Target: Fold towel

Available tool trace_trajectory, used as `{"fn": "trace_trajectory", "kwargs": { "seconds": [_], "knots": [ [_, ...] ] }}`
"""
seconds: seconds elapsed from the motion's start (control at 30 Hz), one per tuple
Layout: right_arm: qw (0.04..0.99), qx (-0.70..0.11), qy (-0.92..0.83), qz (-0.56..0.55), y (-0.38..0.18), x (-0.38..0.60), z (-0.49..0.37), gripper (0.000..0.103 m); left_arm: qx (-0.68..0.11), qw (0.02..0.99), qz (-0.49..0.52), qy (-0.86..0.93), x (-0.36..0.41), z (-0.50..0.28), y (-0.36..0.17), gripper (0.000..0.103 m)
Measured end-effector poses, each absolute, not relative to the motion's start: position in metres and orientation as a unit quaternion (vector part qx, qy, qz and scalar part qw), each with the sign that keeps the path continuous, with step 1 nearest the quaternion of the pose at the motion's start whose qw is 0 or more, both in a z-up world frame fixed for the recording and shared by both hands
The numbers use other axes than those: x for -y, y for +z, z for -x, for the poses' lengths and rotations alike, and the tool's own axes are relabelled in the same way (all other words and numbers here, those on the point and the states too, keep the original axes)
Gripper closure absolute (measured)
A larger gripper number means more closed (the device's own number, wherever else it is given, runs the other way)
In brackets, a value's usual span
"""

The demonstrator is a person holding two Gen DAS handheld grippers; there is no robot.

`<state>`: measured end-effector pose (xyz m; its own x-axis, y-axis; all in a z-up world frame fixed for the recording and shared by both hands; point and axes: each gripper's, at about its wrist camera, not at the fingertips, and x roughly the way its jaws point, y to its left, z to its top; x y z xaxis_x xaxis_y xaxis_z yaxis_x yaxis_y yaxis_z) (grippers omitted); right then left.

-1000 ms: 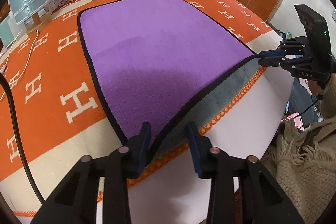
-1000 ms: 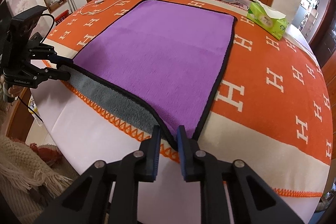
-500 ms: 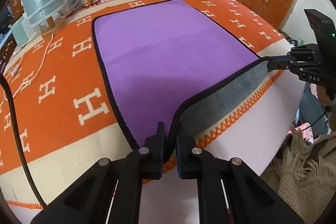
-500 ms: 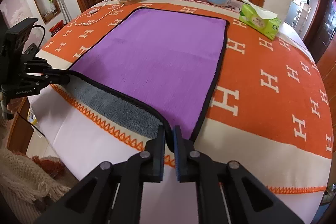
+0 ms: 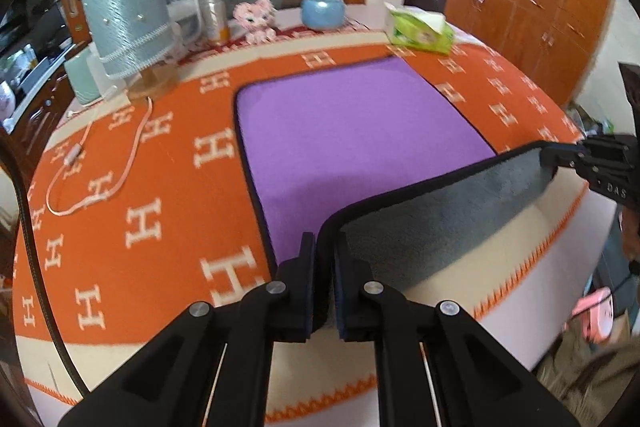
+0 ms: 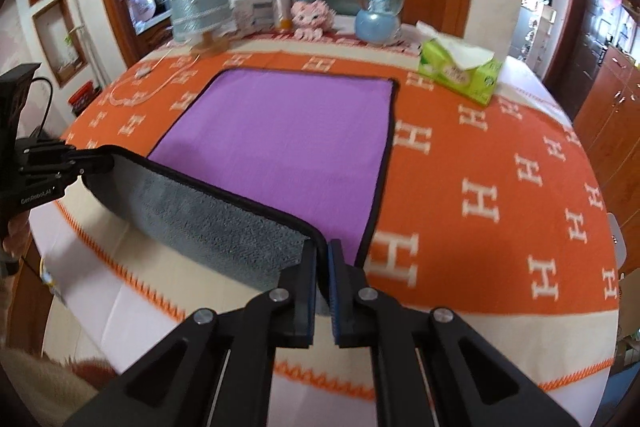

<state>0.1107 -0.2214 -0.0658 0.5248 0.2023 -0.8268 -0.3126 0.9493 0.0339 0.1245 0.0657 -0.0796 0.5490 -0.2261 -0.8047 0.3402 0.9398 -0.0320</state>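
Now one purple towel (image 5: 360,131) on the orange-blanketed surface (image 5: 160,187), two grippers, left gripper (image 5: 324,259) and right gripper (image 6: 323,259), each with fingers clamped on a near corner, near edge lifted higher than 0.5 s ago, more grey underside showing.

The towel (image 5: 352,131) is purple with black edging (grey underneath), on an orange tablecloth (image 5: 132,187) patterned with white H's.

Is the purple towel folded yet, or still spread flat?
Neither: mid-fold. The towel lies mostly flat, but the left gripper and right gripper hold its near corners lifted, grey underside showing.
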Motion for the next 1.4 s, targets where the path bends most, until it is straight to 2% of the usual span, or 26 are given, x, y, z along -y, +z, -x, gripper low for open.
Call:
{"fn": "trace_trajectory", "kwargs": {
  "seconds": [0.6,0.93,1.1,1.4],
  "knots": [
    [0.906,-0.412,0.096,0.022,-0.008,0.218,-0.227,0.098,-0.403,0.909,-0.052,-0.093,-0.067,-0.231,-0.014,0.097],
    [0.889,-0.455,0.061,0.01,-0.058,0.212,-0.313,0.098,-0.456,0.889,-0.029,-0.036,-0.068,-0.321,-0.073,0.097],
    [0.876,-0.481,0.035,0.019,-0.097,0.207,-0.343,0.098,-0.473,0.881,-0.015,-0.022,-0.067,-0.343,-0.1,0.097],
    [0.864,-0.503,0.022,0.019,-0.131,0.206,-0.365,0.098,-0.501,0.865,-0.014,0.005,-0.063,-0.37,-0.13,0.097]
  ]
}}
